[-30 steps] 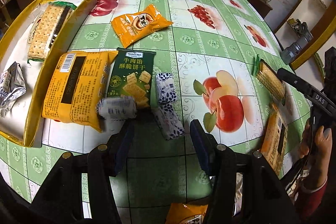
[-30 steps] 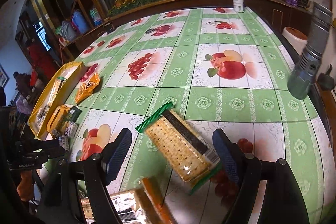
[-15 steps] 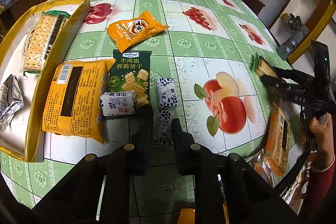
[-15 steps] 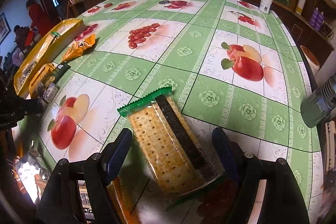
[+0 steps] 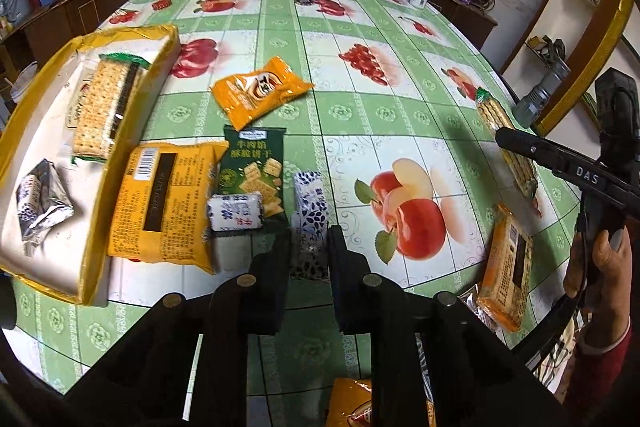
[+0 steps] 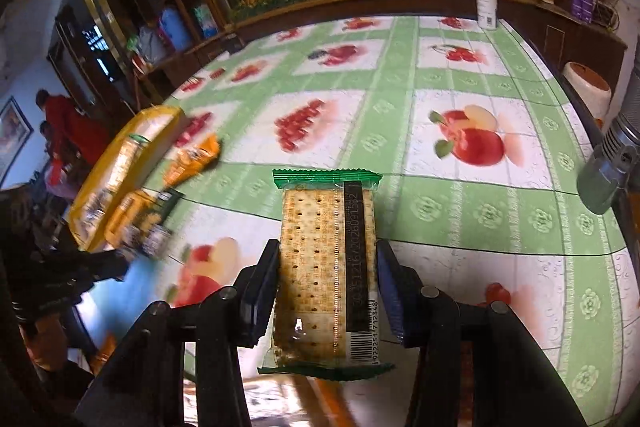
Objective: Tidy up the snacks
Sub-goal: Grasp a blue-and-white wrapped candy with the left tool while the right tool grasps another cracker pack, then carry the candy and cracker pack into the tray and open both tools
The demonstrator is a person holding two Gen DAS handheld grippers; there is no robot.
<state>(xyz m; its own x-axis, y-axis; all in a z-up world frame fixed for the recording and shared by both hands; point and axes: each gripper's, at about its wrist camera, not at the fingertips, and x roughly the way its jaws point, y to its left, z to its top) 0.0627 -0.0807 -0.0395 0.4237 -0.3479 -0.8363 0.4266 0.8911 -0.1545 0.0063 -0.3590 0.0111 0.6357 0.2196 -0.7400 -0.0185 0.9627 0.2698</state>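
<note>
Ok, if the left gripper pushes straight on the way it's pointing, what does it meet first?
The left gripper is already shut on a blue-and-white wrapped snack. Straight beyond lies a second wrapped snack against the dark green cracker pack; likely that one first, though depth is unclear.

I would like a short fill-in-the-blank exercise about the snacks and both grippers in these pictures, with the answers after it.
1. The left gripper is shut on a small blue-and-white ____.
2. Between the closing jaws of the right gripper lies a pack of ____.
3. The dark green packet lies partly on a ____ packet.
4. The box is ____ in colour.

Answers: candy; crackers; yellow; yellow
</note>
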